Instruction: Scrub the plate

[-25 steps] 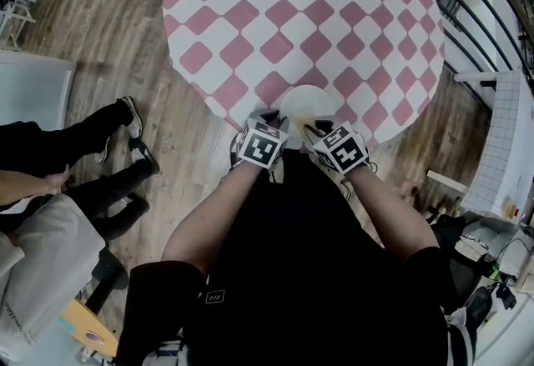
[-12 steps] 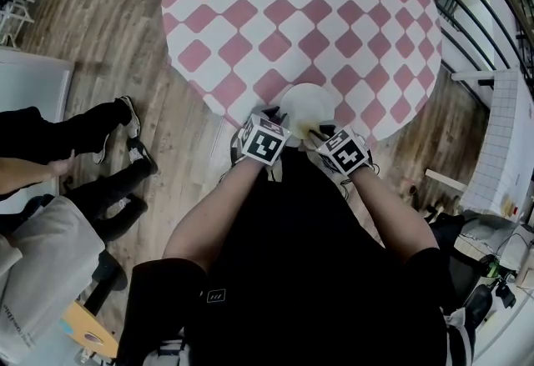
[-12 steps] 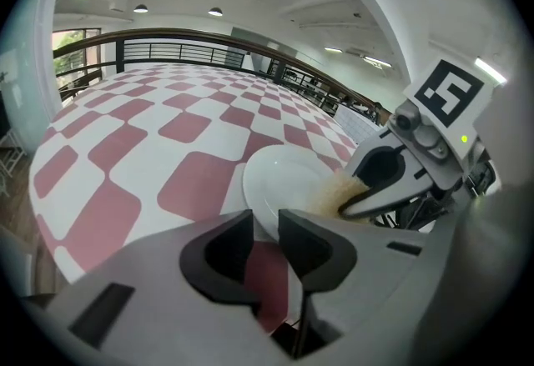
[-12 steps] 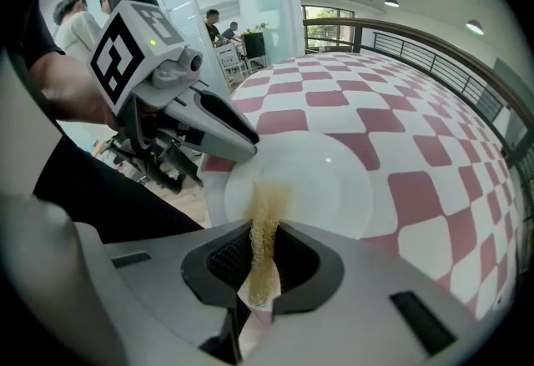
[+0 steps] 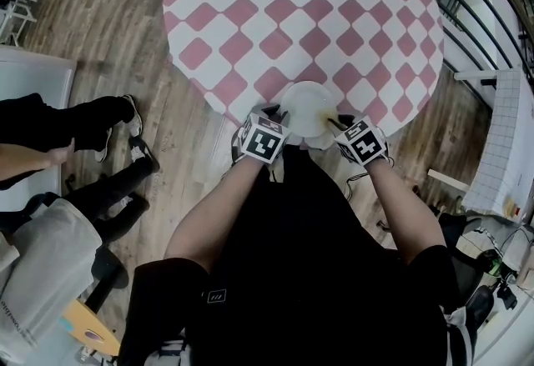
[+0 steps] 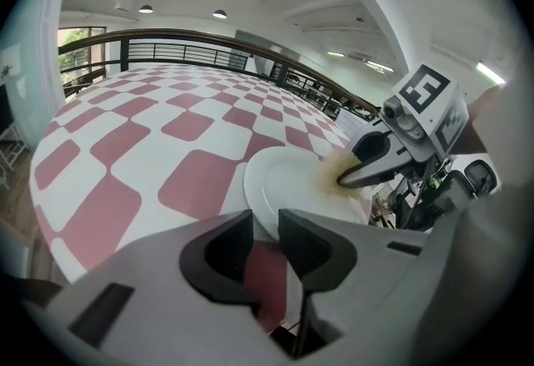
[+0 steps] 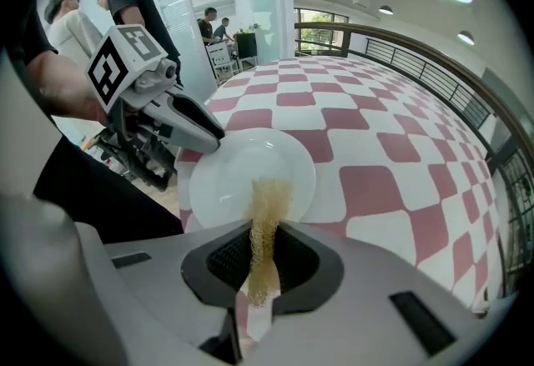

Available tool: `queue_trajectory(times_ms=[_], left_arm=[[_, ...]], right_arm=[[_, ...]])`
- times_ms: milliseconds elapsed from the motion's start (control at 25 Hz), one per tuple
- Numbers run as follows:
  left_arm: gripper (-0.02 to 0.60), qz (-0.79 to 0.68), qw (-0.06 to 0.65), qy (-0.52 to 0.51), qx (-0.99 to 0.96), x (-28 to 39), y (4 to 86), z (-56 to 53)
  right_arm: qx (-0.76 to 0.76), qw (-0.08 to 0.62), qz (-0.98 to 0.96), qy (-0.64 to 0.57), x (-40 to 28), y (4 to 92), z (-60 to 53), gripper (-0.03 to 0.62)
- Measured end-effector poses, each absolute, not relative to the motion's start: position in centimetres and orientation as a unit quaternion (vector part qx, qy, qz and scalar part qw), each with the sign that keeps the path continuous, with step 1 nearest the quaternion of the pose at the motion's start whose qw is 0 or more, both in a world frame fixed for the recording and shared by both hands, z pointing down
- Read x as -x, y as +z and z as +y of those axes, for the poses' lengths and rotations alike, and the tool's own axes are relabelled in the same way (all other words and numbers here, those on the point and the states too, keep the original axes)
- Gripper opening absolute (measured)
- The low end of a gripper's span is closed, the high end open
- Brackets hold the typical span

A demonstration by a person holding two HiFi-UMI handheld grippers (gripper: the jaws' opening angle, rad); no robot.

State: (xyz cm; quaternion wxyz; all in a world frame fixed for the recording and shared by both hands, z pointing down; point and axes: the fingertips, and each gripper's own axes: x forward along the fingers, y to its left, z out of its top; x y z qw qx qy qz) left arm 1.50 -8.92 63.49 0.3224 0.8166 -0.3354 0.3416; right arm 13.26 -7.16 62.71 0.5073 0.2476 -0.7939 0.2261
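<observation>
A white plate lies at the near edge of the round pink-and-white checked table. My left gripper is shut on the plate's left rim; in the left gripper view the plate has its rim pinched between the jaws of that gripper. My right gripper is shut on a tan mesh scrubber, whose end rests on the near part of the plate. From the left gripper view the scrubber touches the plate's right side under the right gripper.
The table edge runs just under both grippers, with wooden floor below. A person's legs and shoes are at the left. A black railing curves past the table's right side. People stand beyond the table.
My right gripper has slid to the right with the scrubber, from over the plate's near middle toward its right rim. The left gripper has kept its hold on the rim.
</observation>
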Motion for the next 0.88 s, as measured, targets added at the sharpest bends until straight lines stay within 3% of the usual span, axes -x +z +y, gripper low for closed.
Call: queue_trajectory(times_ms=[200, 320, 480, 640, 880], left_arm=[[0.098, -0.343, 0.326, 0.339, -0.813, -1.6, 63.5, -9.0], [0.097, -0.346, 0.337, 0.328, -0.812, -1.5, 63.6, -8.9], [0.097, -0.356, 0.346, 0.310, -0.811, -1.3, 63.6, -9.1], [0.096, -0.359, 0.347, 0.309, -0.809, -1.5, 63.6, -9.0], [0.097, -0.362, 0.348, 0.306, -0.809, -1.5, 63.7, -9.0]], right_arm=[[-0.323, 0.519, -0.759, 0.225, -18.3, 63.2, -9.8, 0.051], [-0.380, 0.490, -0.750, 0.230, -19.5, 61.8, -11.9, 0.051], [-0.377, 0.440, -0.791, 0.197, -14.8, 58.6, -13.9, 0.051], [-0.307, 0.407, -0.825, 0.243, -7.9, 58.7, -12.7, 0.051], [-0.218, 0.488, -0.818, 0.215, -2.9, 62.6, -10.1, 0.051]])
